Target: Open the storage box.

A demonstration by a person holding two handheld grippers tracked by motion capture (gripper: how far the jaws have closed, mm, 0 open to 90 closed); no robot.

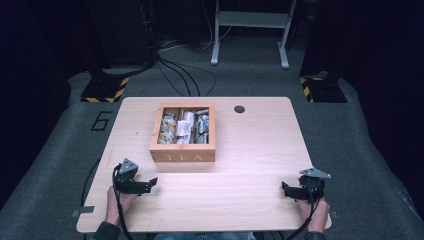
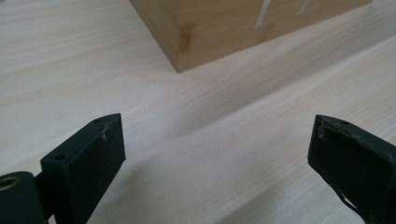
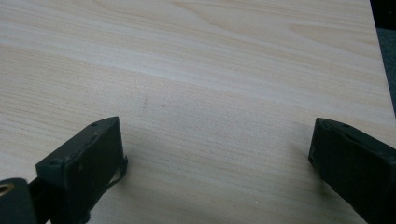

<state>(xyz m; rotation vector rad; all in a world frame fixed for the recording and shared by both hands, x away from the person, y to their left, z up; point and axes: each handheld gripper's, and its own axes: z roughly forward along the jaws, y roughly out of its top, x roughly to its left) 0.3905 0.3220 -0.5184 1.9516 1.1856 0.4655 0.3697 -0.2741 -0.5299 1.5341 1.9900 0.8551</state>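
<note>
- a wooden tea box [image 1: 183,156] stands on the light wooden worktop [image 1: 260,150], toward its far middle, with the word "tea" on the front wall that faces the person.
- the box is open at the top, and its compartments hold packed tea bags [image 1: 184,126] in pale and grey wrappers.
- the left gripper [image 1: 150,183] rests on the worktop near the box's front left corner, apart from it, and points toward the box.
- in the left gripper view that same box corner [image 2: 187,37] rises just beyond the jaws; the jaws stand wide apart with bare worktop between them and nothing clamped.
- the right gripper [image 1: 286,190] lies well apart from the box, off to its front right near the worktop's near right corner, held in the person's right hand [image 1: 316,214].
- in the right gripper view its jaws are wide apart too, with wood grain between them and no thing held.
- a small round dark hole [image 1: 239,108] sits in the worktop just to the right of the box's far right corner.
- the person's left hand [image 1: 116,204] grips the left gripper from behind, nearer the worktop's front edge than the box.
</note>
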